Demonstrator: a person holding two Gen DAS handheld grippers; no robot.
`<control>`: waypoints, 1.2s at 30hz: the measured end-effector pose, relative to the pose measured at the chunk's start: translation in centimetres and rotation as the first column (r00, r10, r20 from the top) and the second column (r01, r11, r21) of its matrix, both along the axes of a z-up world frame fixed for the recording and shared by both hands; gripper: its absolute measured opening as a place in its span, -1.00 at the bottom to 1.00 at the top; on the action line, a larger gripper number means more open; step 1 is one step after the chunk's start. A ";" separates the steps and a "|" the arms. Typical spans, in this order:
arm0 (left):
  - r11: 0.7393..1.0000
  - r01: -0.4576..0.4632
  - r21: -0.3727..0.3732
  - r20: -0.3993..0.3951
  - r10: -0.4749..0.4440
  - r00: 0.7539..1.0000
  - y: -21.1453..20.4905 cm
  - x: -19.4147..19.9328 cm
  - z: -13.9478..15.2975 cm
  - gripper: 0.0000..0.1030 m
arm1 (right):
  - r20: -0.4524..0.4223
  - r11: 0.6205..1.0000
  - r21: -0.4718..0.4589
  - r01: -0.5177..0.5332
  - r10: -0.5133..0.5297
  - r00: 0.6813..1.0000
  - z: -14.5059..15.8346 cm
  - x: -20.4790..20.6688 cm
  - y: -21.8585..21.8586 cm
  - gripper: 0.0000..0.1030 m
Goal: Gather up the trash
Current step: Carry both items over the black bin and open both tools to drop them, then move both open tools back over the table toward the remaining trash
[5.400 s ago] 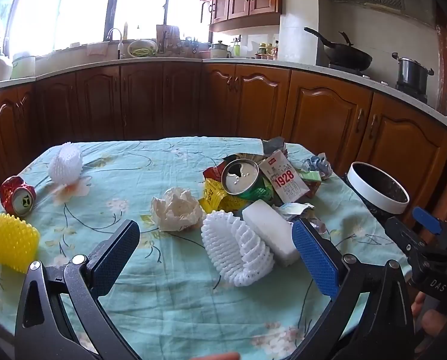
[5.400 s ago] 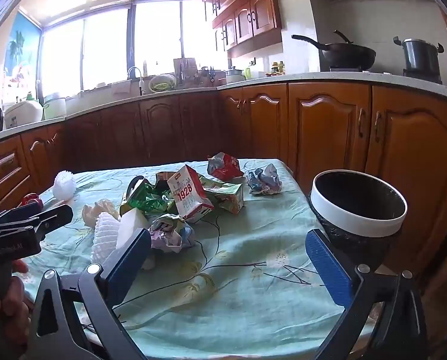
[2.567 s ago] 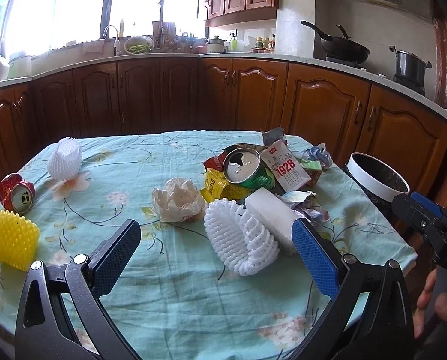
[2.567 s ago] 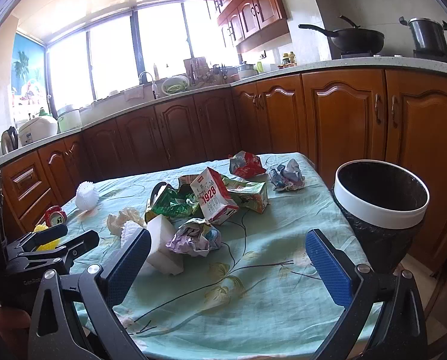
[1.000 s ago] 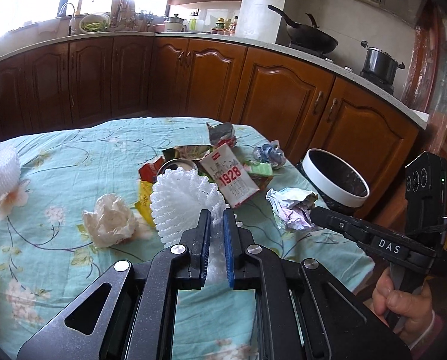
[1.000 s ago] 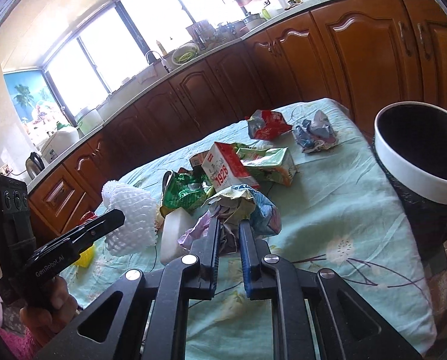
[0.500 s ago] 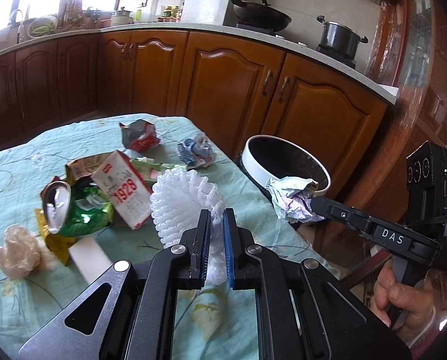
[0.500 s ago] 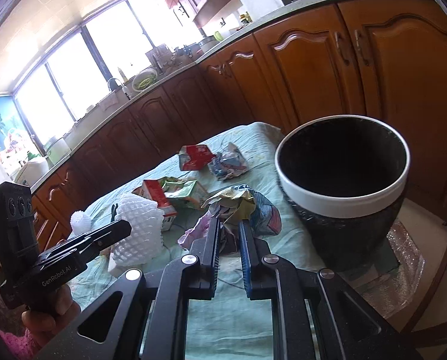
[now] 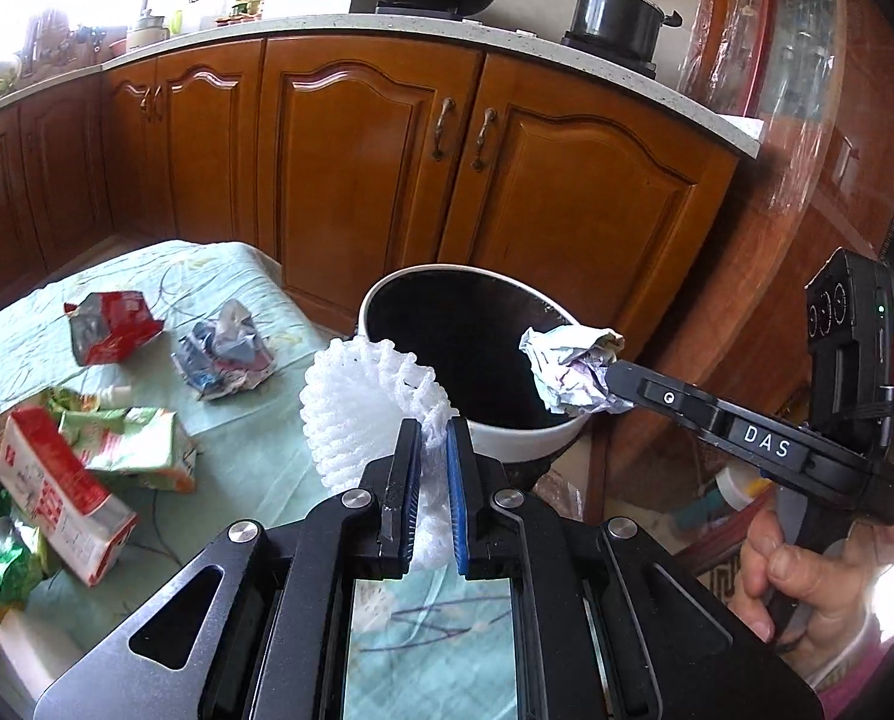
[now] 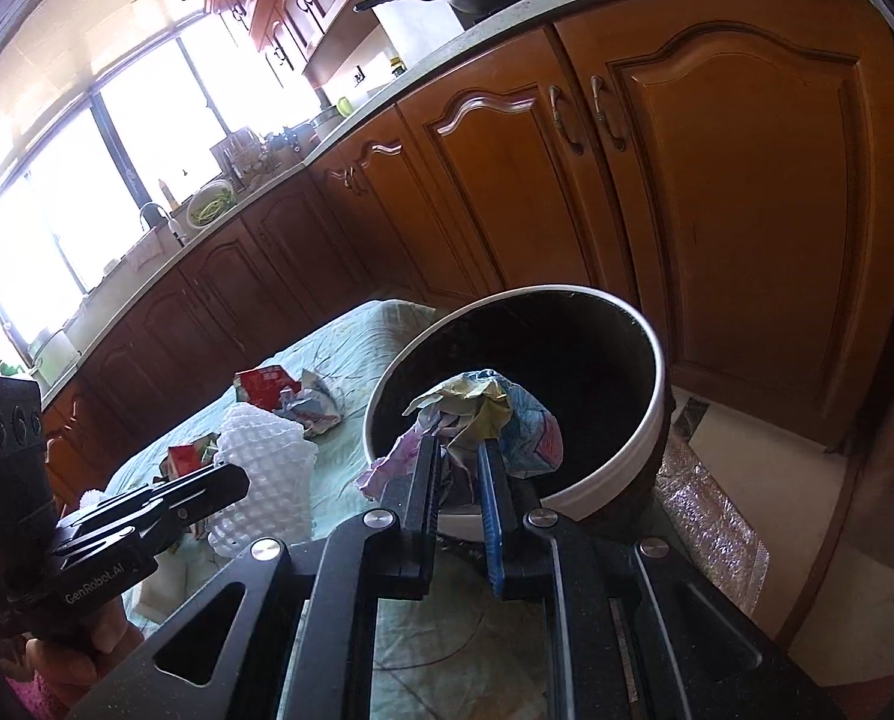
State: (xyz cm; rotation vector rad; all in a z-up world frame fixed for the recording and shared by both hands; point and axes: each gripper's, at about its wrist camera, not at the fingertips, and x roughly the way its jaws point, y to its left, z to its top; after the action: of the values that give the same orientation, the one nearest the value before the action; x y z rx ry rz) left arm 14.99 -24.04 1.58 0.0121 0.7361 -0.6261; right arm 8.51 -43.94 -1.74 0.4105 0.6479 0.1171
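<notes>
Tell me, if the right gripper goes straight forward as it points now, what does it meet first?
Probably the dark inside wall of the trash bin; the right gripper, holding crumpled paper, points into its mouth, though depth is unclear.

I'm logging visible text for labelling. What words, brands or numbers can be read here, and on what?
"DAS": on the right claw, along its arm.
"GenRobot.AI": on the left claw, along its body.
Red and white carton: print too blurred to read.
Crumpled wrappers: print unreadable.
</notes>
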 end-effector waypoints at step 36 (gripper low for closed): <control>0.997 -0.035 -0.063 -0.146 0.026 0.989 -0.1 2.7 -2.6 0.06 | 0.010 0.996 0.025 0.081 -0.081 0.997 0.0 0.5 -0.5 0.72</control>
State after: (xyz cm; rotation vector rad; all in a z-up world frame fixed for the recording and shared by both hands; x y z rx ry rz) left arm 17.71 -24.13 -1.00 -0.1058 0.8551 -0.6259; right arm 9.03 -44.47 -1.70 0.4593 0.6187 0.0506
